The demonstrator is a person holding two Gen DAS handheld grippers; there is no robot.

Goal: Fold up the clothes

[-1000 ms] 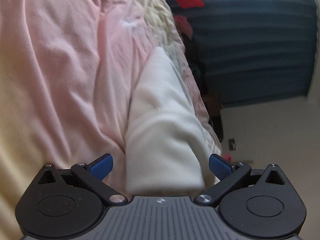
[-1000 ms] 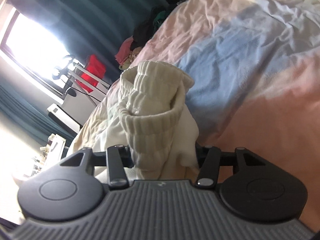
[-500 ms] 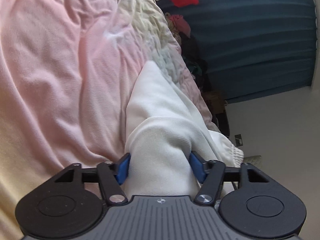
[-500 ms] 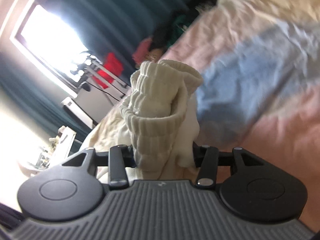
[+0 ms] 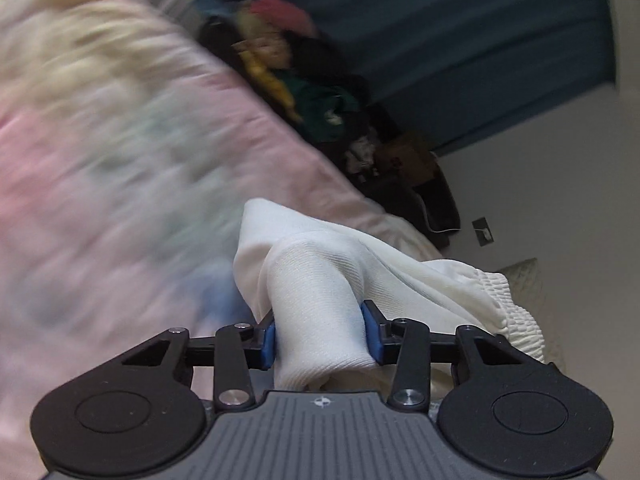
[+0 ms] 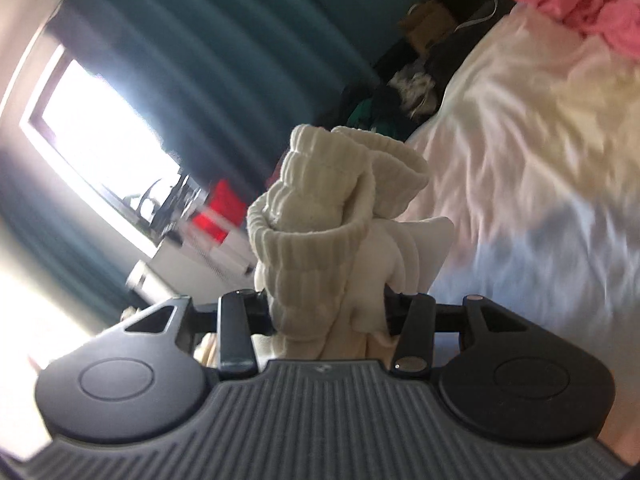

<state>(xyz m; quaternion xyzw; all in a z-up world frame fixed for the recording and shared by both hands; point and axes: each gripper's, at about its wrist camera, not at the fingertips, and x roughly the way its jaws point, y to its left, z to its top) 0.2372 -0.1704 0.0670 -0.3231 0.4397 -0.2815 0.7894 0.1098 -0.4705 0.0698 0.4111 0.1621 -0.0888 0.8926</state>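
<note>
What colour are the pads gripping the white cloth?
Blue pads on the left gripper, clearest in the left wrist view.

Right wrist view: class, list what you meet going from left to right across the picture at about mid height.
Bright window → red item → cream ribbed garment clamped in the right tongs → pastel bedspread.

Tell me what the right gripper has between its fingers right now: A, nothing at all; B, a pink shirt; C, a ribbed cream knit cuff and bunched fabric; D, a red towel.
C: in the right wrist view the right gripper is closed on a cream garment whose ribbed cuff stands up above the fingers, while the pink clothes lie far off on the bed.
</note>
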